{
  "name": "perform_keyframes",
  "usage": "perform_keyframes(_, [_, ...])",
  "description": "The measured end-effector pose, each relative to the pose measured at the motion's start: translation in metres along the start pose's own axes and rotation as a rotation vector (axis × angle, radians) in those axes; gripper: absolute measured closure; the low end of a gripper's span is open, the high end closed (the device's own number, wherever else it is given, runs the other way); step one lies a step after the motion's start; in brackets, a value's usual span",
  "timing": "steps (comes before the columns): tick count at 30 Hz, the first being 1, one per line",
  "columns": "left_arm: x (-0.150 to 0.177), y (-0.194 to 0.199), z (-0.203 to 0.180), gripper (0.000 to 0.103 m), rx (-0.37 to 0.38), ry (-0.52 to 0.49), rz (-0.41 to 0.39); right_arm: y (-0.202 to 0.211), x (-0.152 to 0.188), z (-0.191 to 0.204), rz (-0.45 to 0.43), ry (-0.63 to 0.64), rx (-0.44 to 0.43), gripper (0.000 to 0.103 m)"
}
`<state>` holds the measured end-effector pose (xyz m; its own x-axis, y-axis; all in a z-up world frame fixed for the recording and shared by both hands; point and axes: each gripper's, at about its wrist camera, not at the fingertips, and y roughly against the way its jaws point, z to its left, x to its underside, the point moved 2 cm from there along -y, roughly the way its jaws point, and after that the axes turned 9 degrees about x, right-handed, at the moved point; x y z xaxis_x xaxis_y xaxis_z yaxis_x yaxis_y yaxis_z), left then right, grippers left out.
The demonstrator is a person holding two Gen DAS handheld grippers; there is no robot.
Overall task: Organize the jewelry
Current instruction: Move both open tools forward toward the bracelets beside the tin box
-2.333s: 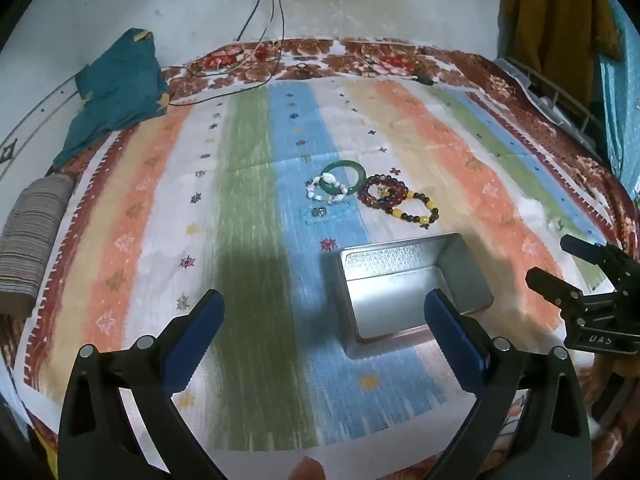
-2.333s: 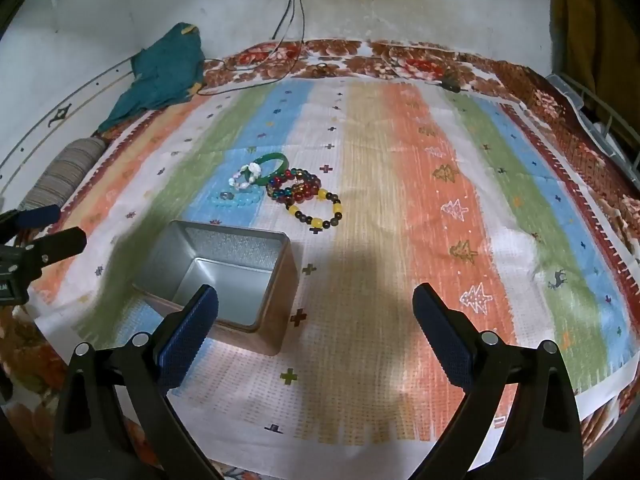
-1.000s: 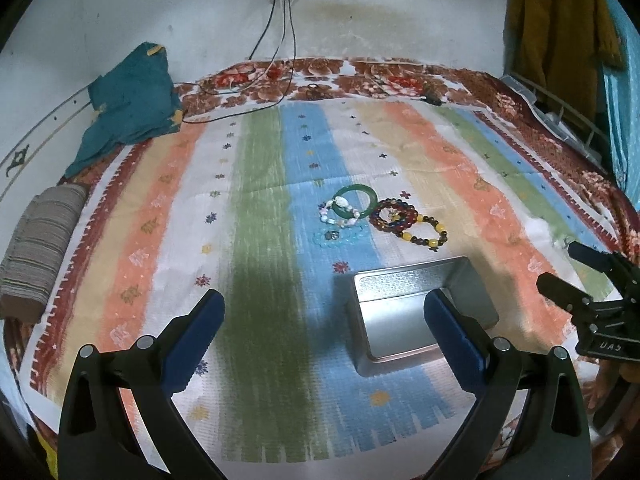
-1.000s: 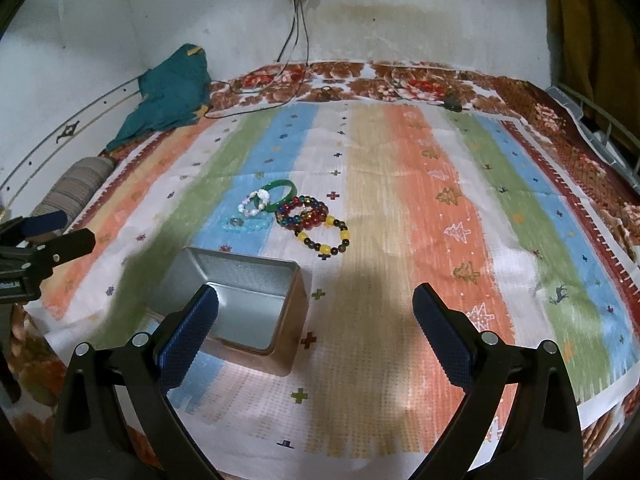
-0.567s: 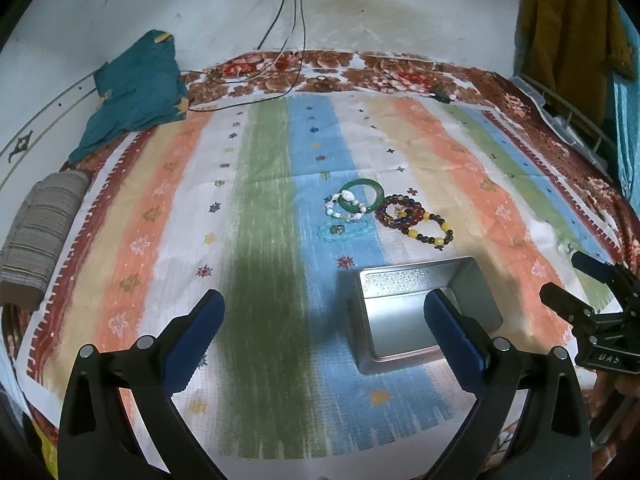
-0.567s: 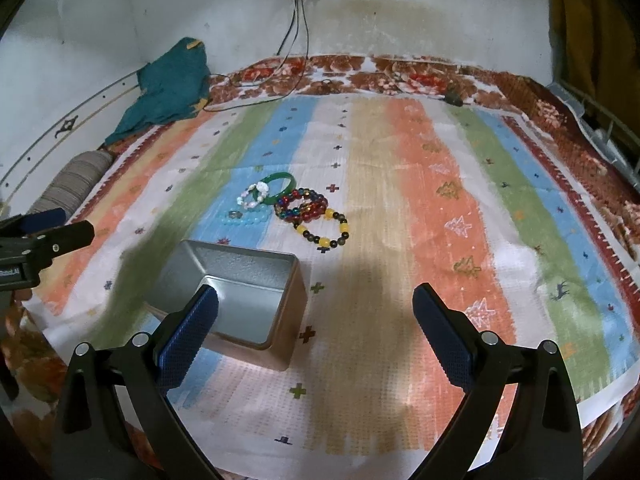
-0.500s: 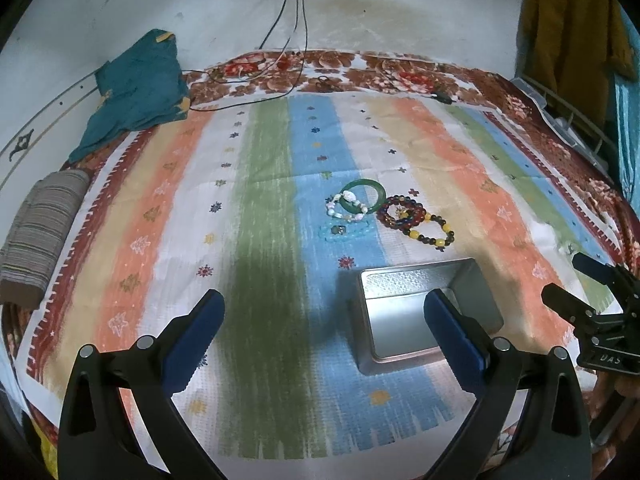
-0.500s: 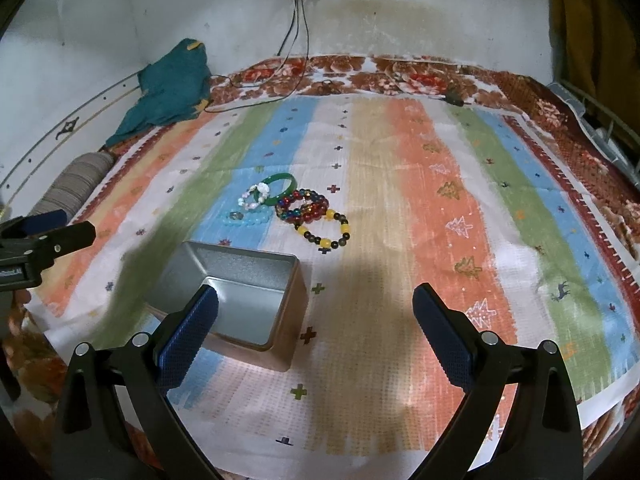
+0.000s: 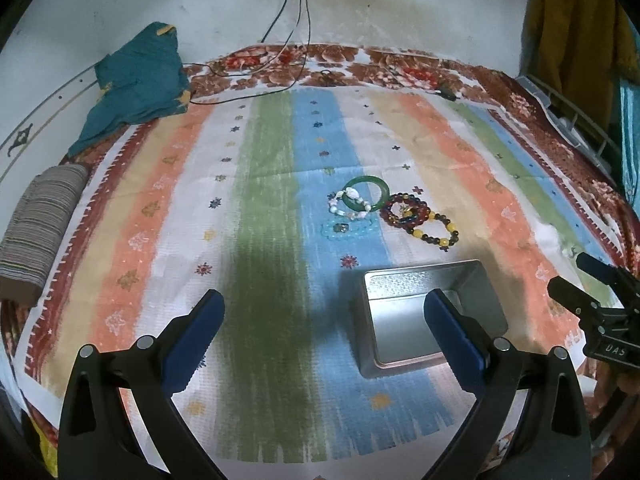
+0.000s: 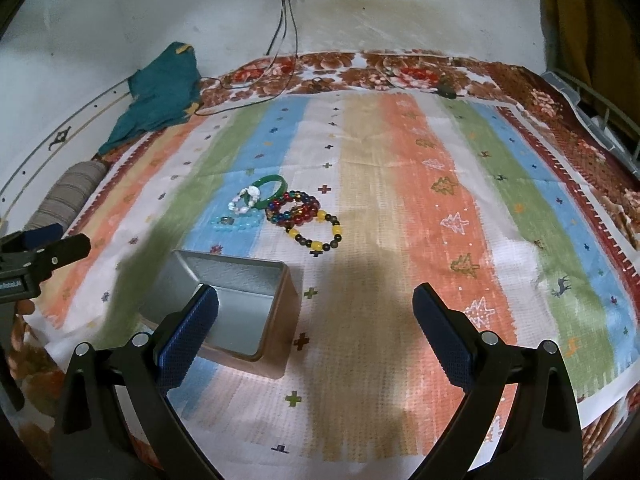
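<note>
Shift since earlier: both views pulled back and up a little; jewelry and tin unmoved.
Left gripper (image 9: 323,320): I have it spread wide, nothing held.
Right gripper (image 10: 316,316): same, wide and empty.
Jewelry: green bangle (image 9: 367,193), white bead bracelet (image 9: 349,205), red bead bracelets (image 9: 407,213), yellow-black bracelet (image 9: 437,233) bunched together on striped cloth (image 9: 264,248), just beyond open metal tin (image 9: 424,312).
Risk: pieces overlap; I'd likely snag two, or drag cloth.
</note>
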<state>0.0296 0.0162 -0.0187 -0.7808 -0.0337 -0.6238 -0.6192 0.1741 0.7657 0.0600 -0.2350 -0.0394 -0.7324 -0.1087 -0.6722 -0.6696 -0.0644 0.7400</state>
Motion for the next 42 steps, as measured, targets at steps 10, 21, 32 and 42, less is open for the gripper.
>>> perform_keyframes(10, [-0.01, -0.015, 0.008, 0.006, -0.025, 0.019, 0.031, -0.014, -0.01, -0.003, 0.024, -0.004, 0.018, 0.004])
perform_keyframes(21, [-0.024, -0.034, 0.026, 0.006, -0.043, 0.051, 0.065, -0.035, -0.022, -0.006, 0.058, -0.008, 0.036, 0.004])
perform_keyframes(32, [-0.035, -0.069, 0.03, 0.006, -0.03, 0.067, 0.129, -0.057, -0.038, -0.011, 0.092, -0.023, 0.031, 0.004])
perform_keyframes(42, [-0.045, -0.09, 0.028, 0.006, -0.046, 0.058, 0.149, -0.074, -0.048, -0.008, 0.11, -0.012, 0.037, 0.004])
